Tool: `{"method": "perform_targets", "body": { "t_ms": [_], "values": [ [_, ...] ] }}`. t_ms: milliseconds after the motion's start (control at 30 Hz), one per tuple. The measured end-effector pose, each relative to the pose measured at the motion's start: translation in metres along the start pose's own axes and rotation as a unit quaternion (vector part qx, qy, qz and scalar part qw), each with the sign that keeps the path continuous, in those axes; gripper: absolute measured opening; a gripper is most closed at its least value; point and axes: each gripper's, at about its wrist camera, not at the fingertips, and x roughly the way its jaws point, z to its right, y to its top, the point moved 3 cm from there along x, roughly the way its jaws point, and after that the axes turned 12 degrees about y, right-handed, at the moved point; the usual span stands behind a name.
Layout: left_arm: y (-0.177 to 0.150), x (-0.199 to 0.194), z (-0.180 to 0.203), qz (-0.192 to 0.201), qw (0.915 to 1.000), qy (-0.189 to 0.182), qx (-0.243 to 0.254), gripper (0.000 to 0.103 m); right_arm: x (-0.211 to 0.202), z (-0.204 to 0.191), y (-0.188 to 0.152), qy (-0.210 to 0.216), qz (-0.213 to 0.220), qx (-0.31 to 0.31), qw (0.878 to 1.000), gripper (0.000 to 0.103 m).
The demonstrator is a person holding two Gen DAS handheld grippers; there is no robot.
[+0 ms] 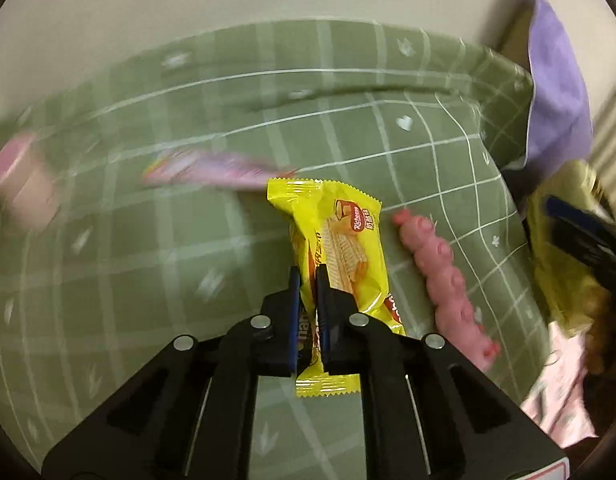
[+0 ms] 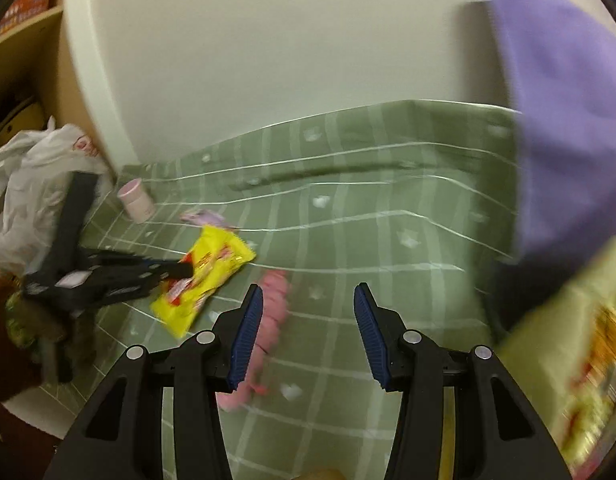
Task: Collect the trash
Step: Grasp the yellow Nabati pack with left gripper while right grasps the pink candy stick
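Item: yellow wrapper (image 1: 340, 256), pinched near its lower end in the left claw (image 1: 308, 280), lifted over the green cloth (image 1: 187, 264) with the pink toy (image 1: 448, 280) just right of it. Right claw (image 2: 308, 300) gapes wide, holding nothing, above the toy. Handling advice: keep the pinch firm, since the long free end may swing or slip, and carry it toward the white bag (image 2: 23, 184) left of the wrapper, a likely bin.

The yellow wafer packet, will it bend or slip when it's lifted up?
The yellow wafer packet probably stays fairly stiff, since it sticks out straight from the left gripper. Its glossy film looks slippery, so it might slide. It seems light.
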Motion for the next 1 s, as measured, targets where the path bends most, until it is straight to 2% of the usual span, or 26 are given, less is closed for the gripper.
{"method": "perform_targets", "body": {
  "t_ms": [67, 167, 233, 333, 400, 533, 633, 733, 767, 800, 900, 1000],
  "values": [
    [-0.013, -0.014, -0.017, -0.001, 0.9997, 0.005, -0.022, 0.008, 0.027, -0.011, 0.013, 0.031, -0.01, -0.009, 0.999, 0.045],
    [-0.036, -0.031, -0.05, -0.002, 0.9975, 0.057, -0.043, 0.008, 0.068, -0.03, 0.033, 0.063, -0.027, -0.034, 0.997, 0.045],
    [-0.047, -0.039, -0.075, -0.006, 0.9943, 0.081, -0.07, 0.008, 0.099, -0.046, 0.045, 0.08, -0.049, -0.051, 0.994, 0.045],
    [-0.06, -0.047, -0.107, -0.013, 0.9882, 0.092, -0.122, 0.009, 0.144, -0.064, 0.061, 0.11, -0.094, -0.071, 0.987, 0.045],
    [-0.065, -0.052, -0.119, -0.013, 0.9855, 0.102, -0.135, 0.009, 0.166, -0.072, 0.067, 0.117, -0.12, -0.083, 0.982, 0.045],
    [-0.071, -0.062, -0.128, -0.008, 0.9839, 0.107, -0.143, 0.016, 0.205, -0.073, 0.066, 0.094, -0.166, -0.103, 0.976, 0.044],
    [-0.074, -0.065, -0.127, -0.007, 0.9842, 0.107, -0.141, 0.017, 0.214, -0.067, 0.06, 0.083, -0.185, -0.078, 0.976, 0.038],
    [-0.073, -0.066, -0.125, -0.006, 0.985, 0.102, -0.139, 0.019, 0.205, -0.069, 0.054, 0.077, -0.184, -0.072, 0.977, 0.028],
    [-0.072, -0.064, -0.126, -0.006, 0.9852, 0.1, -0.14, 0.02, 0.201, -0.073, 0.05, 0.08, -0.187, -0.076, 0.976, 0.018],
    [-0.072, -0.065, -0.127, -0.006, 0.9853, 0.097, -0.14, 0.021, 0.197, -0.076, 0.048, 0.079, -0.187, -0.082, 0.976, 0.015],
    [-0.072, -0.064, -0.125, -0.006, 0.9854, 0.09, -0.144, 0.024, 0.177, -0.088, 0.041, 0.082, -0.173, -0.105, 0.976, 0.009],
    [-0.074, -0.063, -0.123, -0.008, 0.9852, 0.089, -0.147, 0.027, 0.146, -0.095, 0.035, 0.105, -0.147, -0.088, 0.98, 0.009]
  ]
}}
